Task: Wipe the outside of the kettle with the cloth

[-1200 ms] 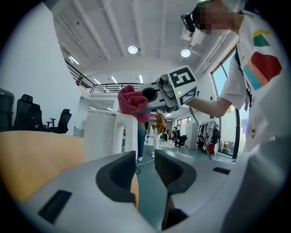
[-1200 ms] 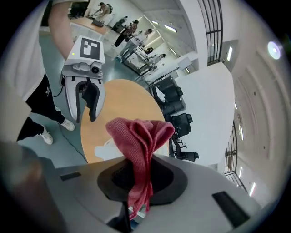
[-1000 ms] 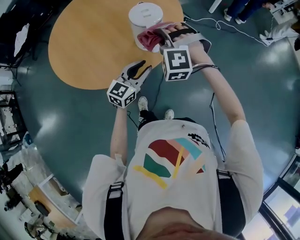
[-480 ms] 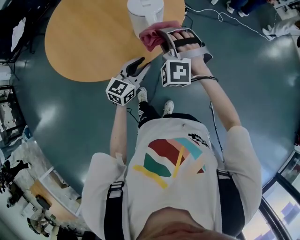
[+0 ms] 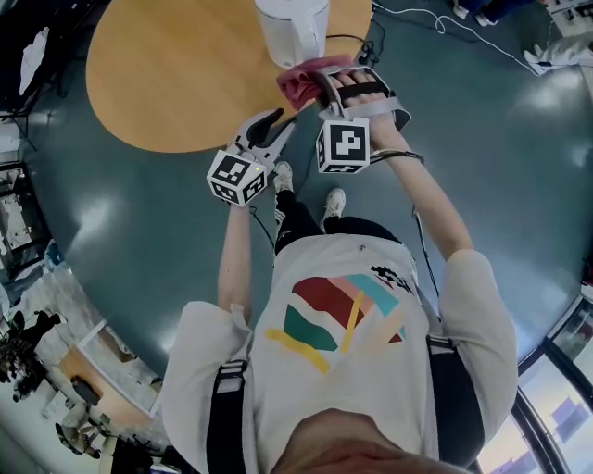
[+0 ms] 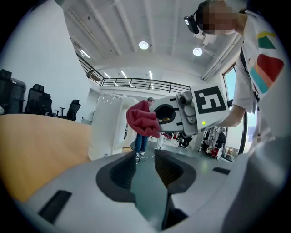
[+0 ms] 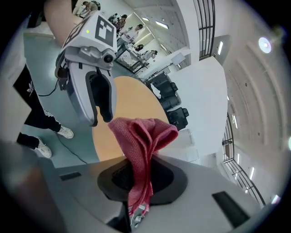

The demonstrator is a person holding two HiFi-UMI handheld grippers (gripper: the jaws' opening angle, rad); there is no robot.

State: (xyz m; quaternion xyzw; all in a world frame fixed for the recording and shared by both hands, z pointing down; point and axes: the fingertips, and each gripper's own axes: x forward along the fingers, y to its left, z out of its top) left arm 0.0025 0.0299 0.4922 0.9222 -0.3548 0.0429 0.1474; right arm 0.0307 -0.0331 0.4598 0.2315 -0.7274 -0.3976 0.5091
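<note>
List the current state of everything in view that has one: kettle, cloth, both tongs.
kettle: upright on the table, near its edge; lid out of frame.
cloth: bunched, clamped in the right tongs, held up beside the kettle; can't tell whether it touches.
right tongs: shut on the cloth.
left tongs: shut, nothing between them, hanging off the table edge.

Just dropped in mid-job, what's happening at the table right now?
A person is working with a handheld gripper in each hand. The right gripper has its jaws clamped on a red cloth, held close beside the white kettle on the round wooden table; whether the cloth touches the kettle can't be told. The left gripper hovers near the table's edge, jaws shut and empty.
</note>
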